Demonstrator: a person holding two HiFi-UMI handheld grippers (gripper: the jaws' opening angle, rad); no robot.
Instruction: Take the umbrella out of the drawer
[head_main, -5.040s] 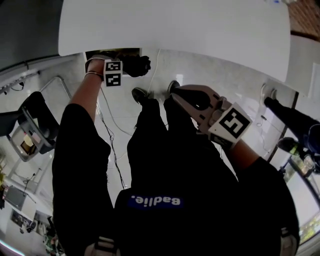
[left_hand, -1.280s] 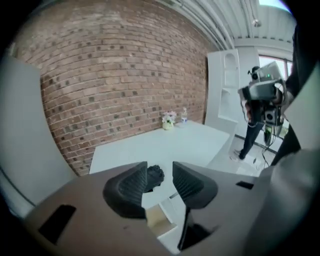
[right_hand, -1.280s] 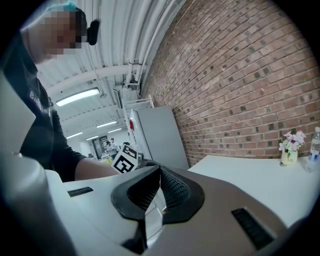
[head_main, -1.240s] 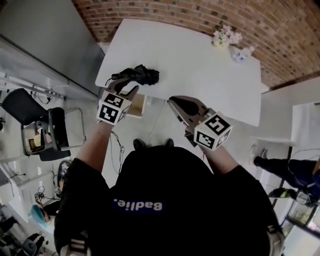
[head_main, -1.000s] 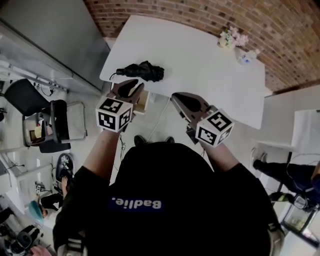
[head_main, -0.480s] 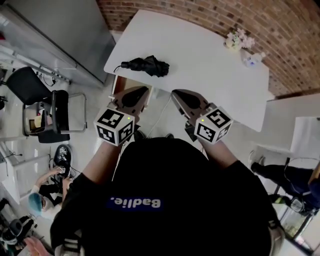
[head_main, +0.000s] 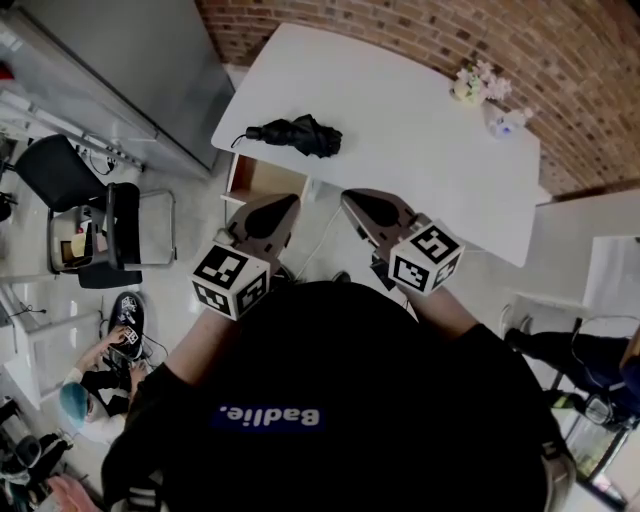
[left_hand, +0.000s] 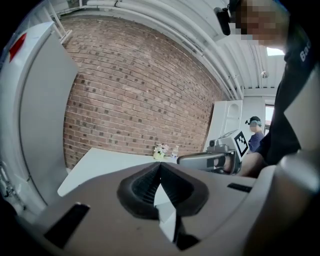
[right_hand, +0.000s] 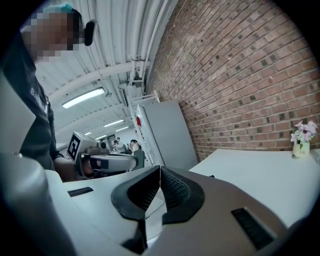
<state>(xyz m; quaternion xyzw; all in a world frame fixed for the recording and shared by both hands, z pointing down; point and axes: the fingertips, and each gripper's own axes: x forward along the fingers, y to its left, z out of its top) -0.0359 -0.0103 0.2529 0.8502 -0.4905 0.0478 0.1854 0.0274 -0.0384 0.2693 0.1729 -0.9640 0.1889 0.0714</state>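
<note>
Left gripper (head_main: 283, 203) and right gripper (head_main: 353, 198) level, both shut empty, left just closed. Umbrella (head_main: 297, 133) lies ahead of left, apart.

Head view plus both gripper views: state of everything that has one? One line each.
umbrella, folded, lying on the table, out of the drawer, held by neither gripper
drawer, pulled open below the table's edge
left gripper, jaws shut, nothing between them
right gripper, jaws shut, nothing between them
flower vase, upright near the table's far edge
</note>
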